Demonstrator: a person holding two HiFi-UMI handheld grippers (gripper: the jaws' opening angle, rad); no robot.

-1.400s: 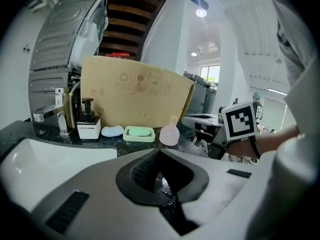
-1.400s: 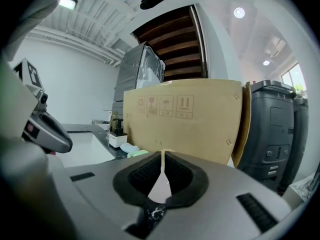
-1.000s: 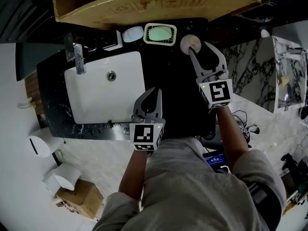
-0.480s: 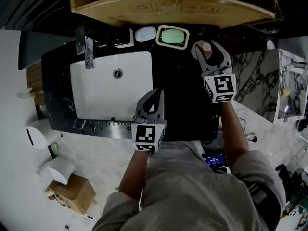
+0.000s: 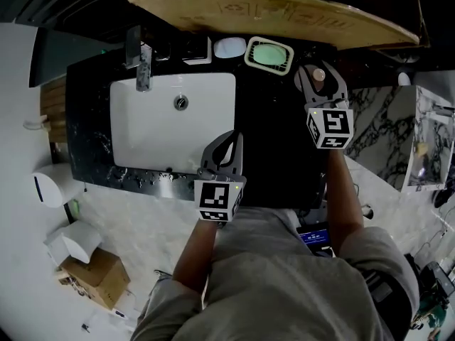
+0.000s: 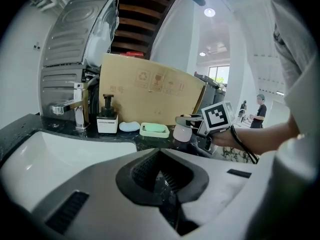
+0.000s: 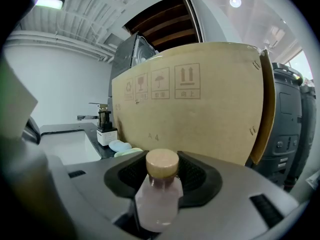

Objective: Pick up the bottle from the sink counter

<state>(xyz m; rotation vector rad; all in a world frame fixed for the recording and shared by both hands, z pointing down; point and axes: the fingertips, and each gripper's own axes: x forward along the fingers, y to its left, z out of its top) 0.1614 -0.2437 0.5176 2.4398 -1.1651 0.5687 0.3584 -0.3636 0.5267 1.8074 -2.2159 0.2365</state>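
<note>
Forward since a second ago, my right claw [image 5: 318, 72] now straddles the bottle [image 7: 156, 196], jaws wide and not gripping; next comes closing and lifting.

1. One bottle [image 5: 319, 74] stood near the counter's [image 5: 274, 158] back right corner.
2. One sink [image 5: 178, 137] filled its left half.
3. One faucet [image 5: 142, 66] stood at the back left.
4. One dispenser [image 6: 107, 120], one soap bar [image 5: 229, 47] and one dish [image 6: 155, 134] lined the back edge.
5. One cardboard sheet [image 5: 284, 13] leaned behind that edge.
6. Two grippers were there: the left gripper [image 5: 232, 133] and the right gripper [image 5: 320, 68].
</note>
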